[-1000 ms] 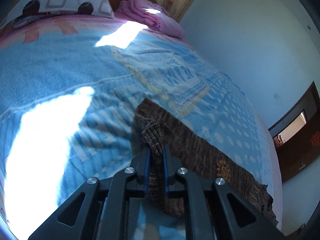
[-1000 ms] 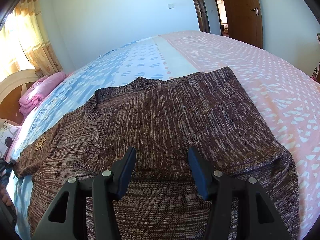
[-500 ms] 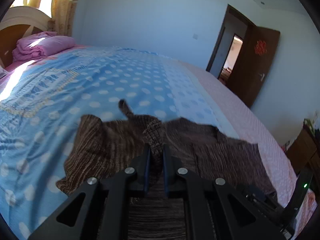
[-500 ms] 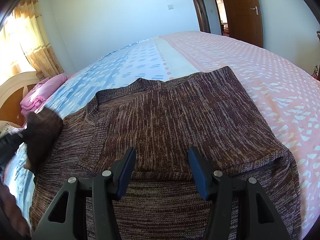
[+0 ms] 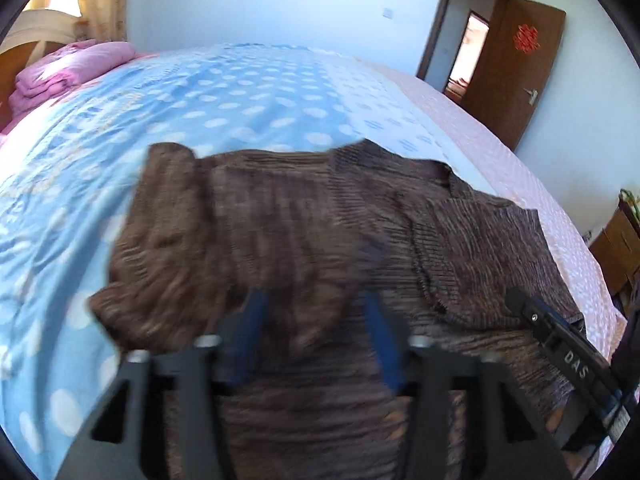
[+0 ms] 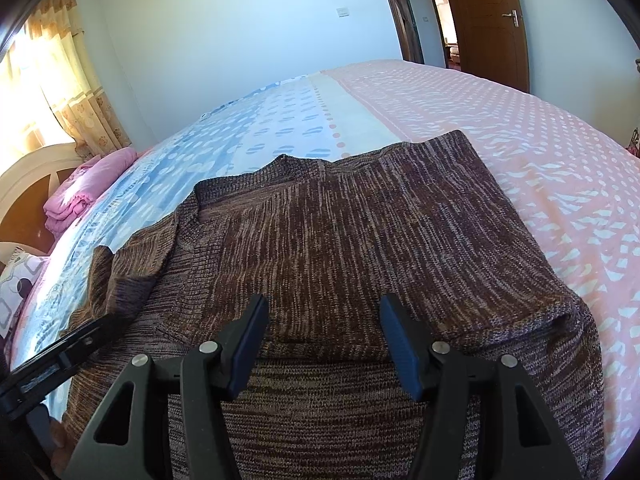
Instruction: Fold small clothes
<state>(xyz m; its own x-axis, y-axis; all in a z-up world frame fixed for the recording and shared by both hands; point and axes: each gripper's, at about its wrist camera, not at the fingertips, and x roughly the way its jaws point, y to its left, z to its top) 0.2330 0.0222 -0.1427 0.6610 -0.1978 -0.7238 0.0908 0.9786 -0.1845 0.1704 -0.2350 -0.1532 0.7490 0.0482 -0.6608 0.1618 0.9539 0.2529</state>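
Lying under opening left gripper point(image 5: 312, 312): sweater point(image 5: 280, 220) (blurred).

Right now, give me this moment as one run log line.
step: fold sleeve inward | left hand-held gripper: opening, sleeve between jaws | right hand-held gripper: opening, empty, over brown knit sweater

Before me, a wide bed point(image 6: 540, 128) under a blue-and-pink dotted cotton cover carries a brown marled knit sweater point(image 6: 360, 232), partly folded, spread flat across it. A folded pink blanket point(image 6: 86, 196) lies near the wooden headboard point(image 6: 24, 184), beside a patterned pillow point(image 6: 16, 292).
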